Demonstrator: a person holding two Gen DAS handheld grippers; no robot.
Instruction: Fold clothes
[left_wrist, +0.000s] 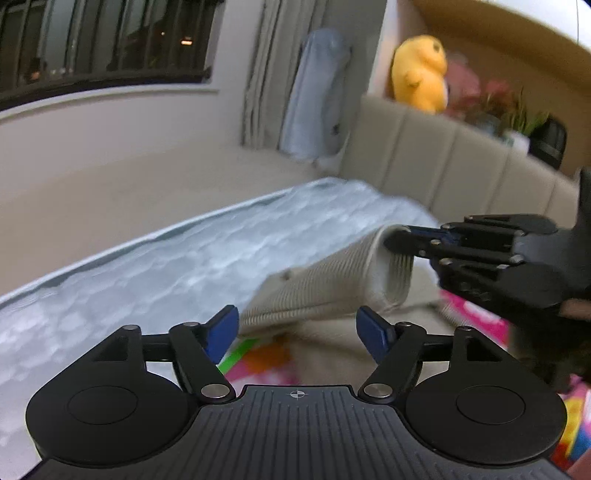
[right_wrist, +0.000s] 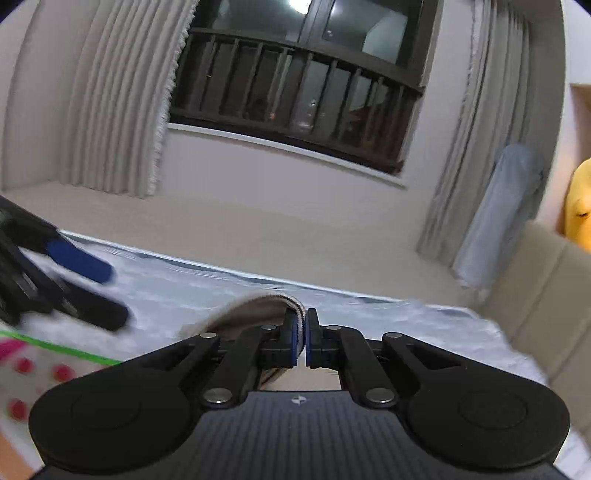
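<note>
Right gripper (right_wrist: 302, 338) pinching the ribbed cuff of a beige knit garment (left_wrist: 325, 284), jaws pressed tight on the cloth. Garment lifted above the pale blue bed cover (left_wrist: 166, 258), hanging between both tools. Left gripper (left_wrist: 297, 332) spread wide, pads not touching the cloth, just under its lower edge.

My two wrist cameras look forward and slightly down, close over the bed (left_wrist: 155, 258), both facing the barred window (right_wrist: 295, 85) and curtains (right_wrist: 110, 103).
</note>
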